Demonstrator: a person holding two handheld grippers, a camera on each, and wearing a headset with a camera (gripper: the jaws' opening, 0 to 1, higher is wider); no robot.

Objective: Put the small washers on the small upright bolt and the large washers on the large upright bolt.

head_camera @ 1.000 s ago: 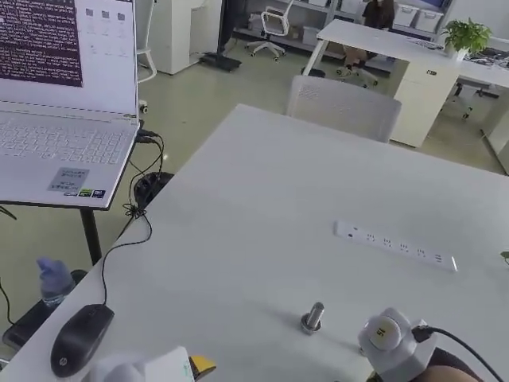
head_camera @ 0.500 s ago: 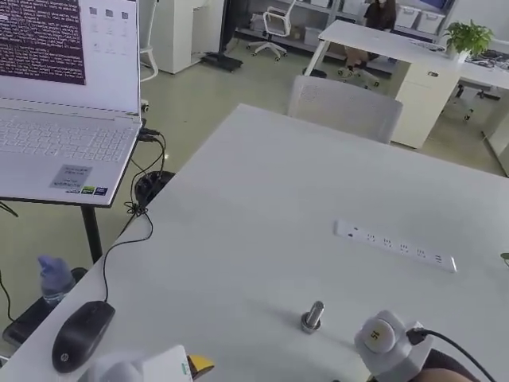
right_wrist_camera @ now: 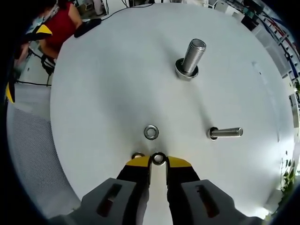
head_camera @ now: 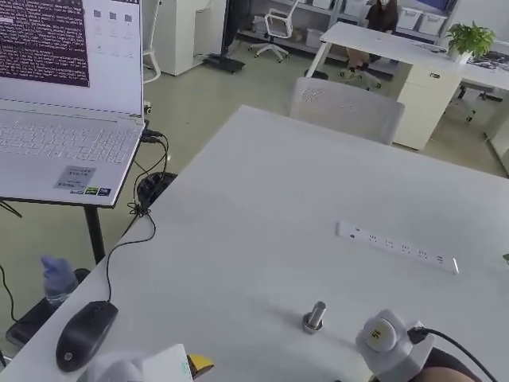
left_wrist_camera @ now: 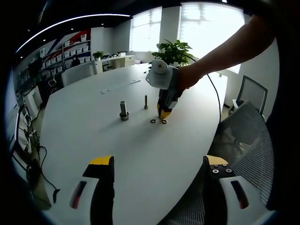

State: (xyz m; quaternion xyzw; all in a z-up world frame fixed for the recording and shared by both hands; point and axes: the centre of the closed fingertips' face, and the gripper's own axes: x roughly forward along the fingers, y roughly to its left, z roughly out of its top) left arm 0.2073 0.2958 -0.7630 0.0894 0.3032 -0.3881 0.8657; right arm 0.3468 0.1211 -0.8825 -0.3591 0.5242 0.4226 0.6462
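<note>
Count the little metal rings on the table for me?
3 washers: one lies in the open ahead of the right gripper, one sits at its fingers' tips, one peeks out beside a finger. More may hide underneath.

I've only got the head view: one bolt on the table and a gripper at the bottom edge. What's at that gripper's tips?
Observer: The right gripper has its tips at a washer lying on the table. I cannot tell if the washer is pinched.
Operator: Where's the second bolt?
Observer: The small bolt stands upright, apart from the large bolt and nearer the right gripper.
Operator: And the left gripper?
Observer: The left gripper is open, with nothing between its jaws.
</note>
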